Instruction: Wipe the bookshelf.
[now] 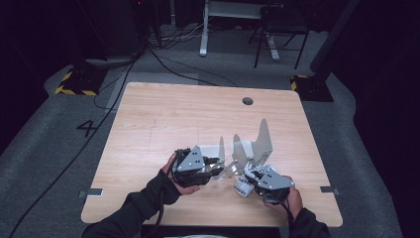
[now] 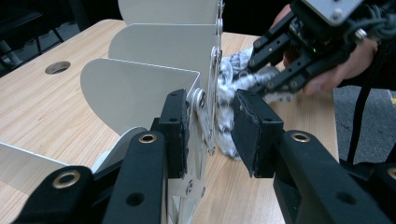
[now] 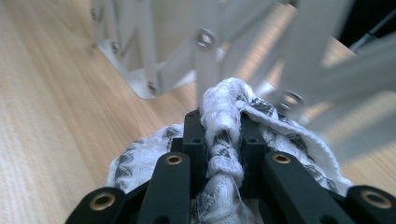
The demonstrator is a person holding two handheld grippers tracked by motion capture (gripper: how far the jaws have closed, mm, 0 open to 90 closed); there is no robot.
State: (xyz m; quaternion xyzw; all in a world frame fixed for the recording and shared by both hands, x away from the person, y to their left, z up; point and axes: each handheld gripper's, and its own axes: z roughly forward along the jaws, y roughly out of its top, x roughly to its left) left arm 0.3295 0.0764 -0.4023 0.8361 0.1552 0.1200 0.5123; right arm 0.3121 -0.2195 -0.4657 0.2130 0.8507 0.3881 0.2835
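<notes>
A white metal folding rack [image 1: 262, 139] with curved panels stands on the wooden table [image 1: 173, 114] near its front. My left gripper [image 1: 218, 166] is at the rack's near end. In the left gripper view its jaws [image 2: 210, 121] straddle the rack's riveted linkage [image 2: 205, 107]: the left pad lies against it, and a gap remains at the right pad. My right gripper [image 1: 250, 174] is shut on a bunched black-and-white patterned cloth [image 3: 224, 98], holding it close against the rack's side [image 3: 205, 56]. The cloth [image 2: 226, 88] and the right gripper [image 2: 268, 79] also appear beyond the linkage.
A round cable hole [image 1: 247, 101] sits near the table's far edge. Behind the table are a white desk leg [image 1: 203, 29], a dark chair [image 1: 280, 29], floor cables [image 1: 163, 59] and yellow-black striped bases [image 1: 74, 84].
</notes>
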